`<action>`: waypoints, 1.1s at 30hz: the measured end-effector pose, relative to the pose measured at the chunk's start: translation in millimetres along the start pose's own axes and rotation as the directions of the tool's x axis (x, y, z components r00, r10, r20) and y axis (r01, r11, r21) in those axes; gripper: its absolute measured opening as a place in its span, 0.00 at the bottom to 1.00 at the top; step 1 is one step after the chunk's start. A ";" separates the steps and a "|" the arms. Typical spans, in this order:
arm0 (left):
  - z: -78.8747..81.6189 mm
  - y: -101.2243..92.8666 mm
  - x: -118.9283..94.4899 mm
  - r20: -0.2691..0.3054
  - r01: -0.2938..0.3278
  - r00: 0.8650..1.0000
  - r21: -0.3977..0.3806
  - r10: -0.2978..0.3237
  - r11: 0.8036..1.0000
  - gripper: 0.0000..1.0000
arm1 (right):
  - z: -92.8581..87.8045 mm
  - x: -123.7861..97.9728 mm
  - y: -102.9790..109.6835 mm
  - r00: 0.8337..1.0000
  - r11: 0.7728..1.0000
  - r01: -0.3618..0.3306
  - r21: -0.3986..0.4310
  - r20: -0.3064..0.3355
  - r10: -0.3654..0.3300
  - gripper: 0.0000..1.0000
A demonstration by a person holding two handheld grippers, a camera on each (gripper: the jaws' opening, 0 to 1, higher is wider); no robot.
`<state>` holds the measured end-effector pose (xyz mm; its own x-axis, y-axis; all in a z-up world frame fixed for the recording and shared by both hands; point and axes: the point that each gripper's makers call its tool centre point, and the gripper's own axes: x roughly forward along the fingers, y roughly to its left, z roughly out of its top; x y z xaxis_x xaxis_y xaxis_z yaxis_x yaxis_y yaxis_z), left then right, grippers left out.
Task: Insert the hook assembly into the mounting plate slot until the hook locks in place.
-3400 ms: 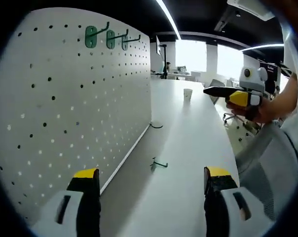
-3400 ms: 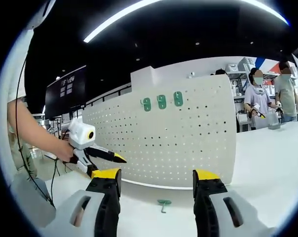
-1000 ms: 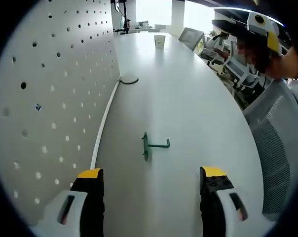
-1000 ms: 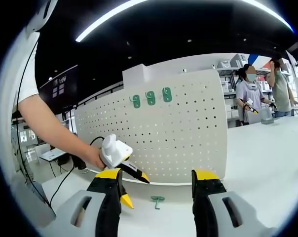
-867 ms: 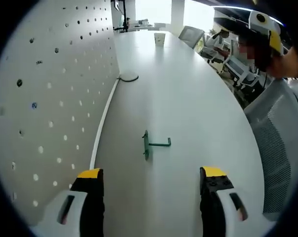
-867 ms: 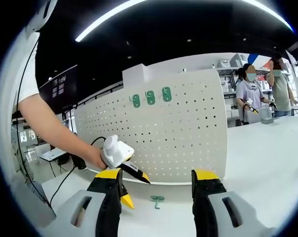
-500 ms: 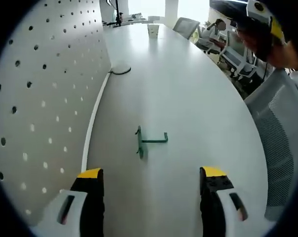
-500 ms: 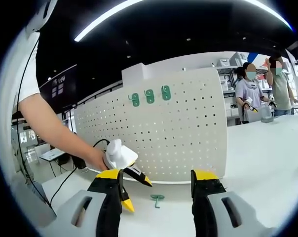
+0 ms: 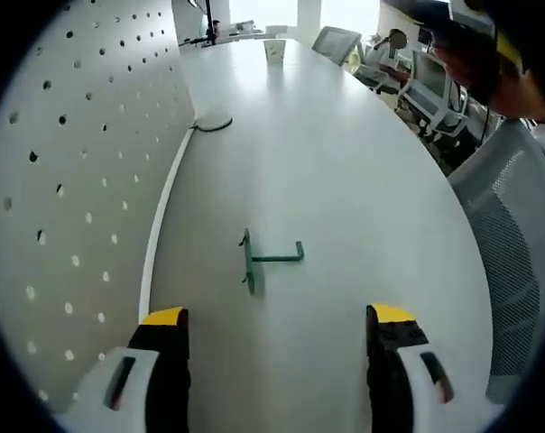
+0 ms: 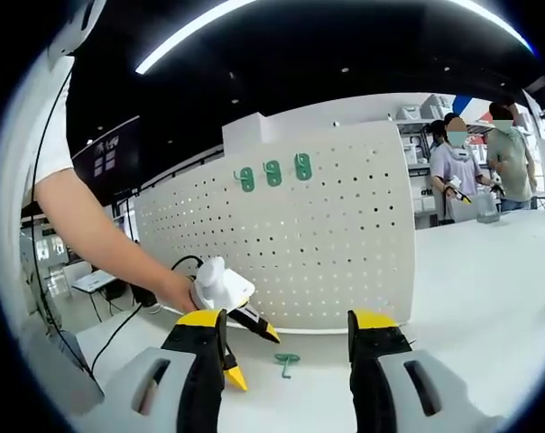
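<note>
Pegboard [image 9: 65, 180] stands upright along the left of the white bench [image 9: 363, 207]; you have the left gripper [image 9: 277, 329] spread wide just short of the green hook [image 9: 265, 259]. Centre your jaws over its straight shank before closing, judging by its flat lie. Right gripper [image 10: 286, 334] hangs open too. Small, thin, its backplate faces the pegboard.

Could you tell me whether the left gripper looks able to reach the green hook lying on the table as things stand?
Probably yes. The green hook lies loose on the white table, straight ahead of the open left gripper, with bare tabletop between them. The pegboard stands off to one side, clear of the path.
</note>
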<state>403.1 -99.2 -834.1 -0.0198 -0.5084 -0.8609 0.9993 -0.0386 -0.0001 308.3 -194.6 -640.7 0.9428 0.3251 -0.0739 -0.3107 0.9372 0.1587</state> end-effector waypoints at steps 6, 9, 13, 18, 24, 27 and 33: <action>0.4 0.0 0.0 -0.003 -0.003 1.000 -0.004 0.003 1.000 0.82 | -0.9 0.2 0.9 1.000 1.000 -0.004 0.000 -0.003 0.004 0.52; 1.4 1.1 -0.7 -0.001 -0.006 1.000 -0.008 0.006 1.000 0.77 | -0.5 -0.4 0.5 1.000 1.000 -0.003 0.002 -0.001 0.003 0.52; 2.0 4.0 -0.3 -0.002 -0.014 1.000 -0.017 0.014 1.000 0.72 | -1.1 -0.3 0.2 1.000 1.000 -0.003 0.002 -0.003 0.003 0.51; 3.7 6.4 -0.2 0.000 -0.028 1.000 -0.036 0.028 0.999 0.69 | -1.9 -0.2 0.0 1.000 1.000 -0.003 0.003 -0.006 0.003 0.51; 4.6 5.9 0.0 0.007 -0.028 1.000 -0.035 0.028 0.999 0.66 | -2.3 -0.8 -0.7 1.000 1.000 -0.001 0.009 -0.010 0.001 0.50; 5.4 6.8 0.0 0.009 -0.033 0.999 -0.041 0.034 0.999 0.64 | -2.6 -1.3 -0.5 1.000 1.000 -0.001 0.007 -0.011 0.001 0.49; 6.7 7.3 0.9 0.011 -0.037 0.999 -0.043 0.038 0.998 0.61 | -4.9 -1.0 0.0 1.000 1.000 -0.005 0.005 -0.018 0.005 0.48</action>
<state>410.1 -105.8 -831.5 0.0174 -0.5192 -0.8545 0.9998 0.0173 0.0098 306.7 -194.3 -645.5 0.9390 0.3316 -0.0906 -0.3144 0.9350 0.1641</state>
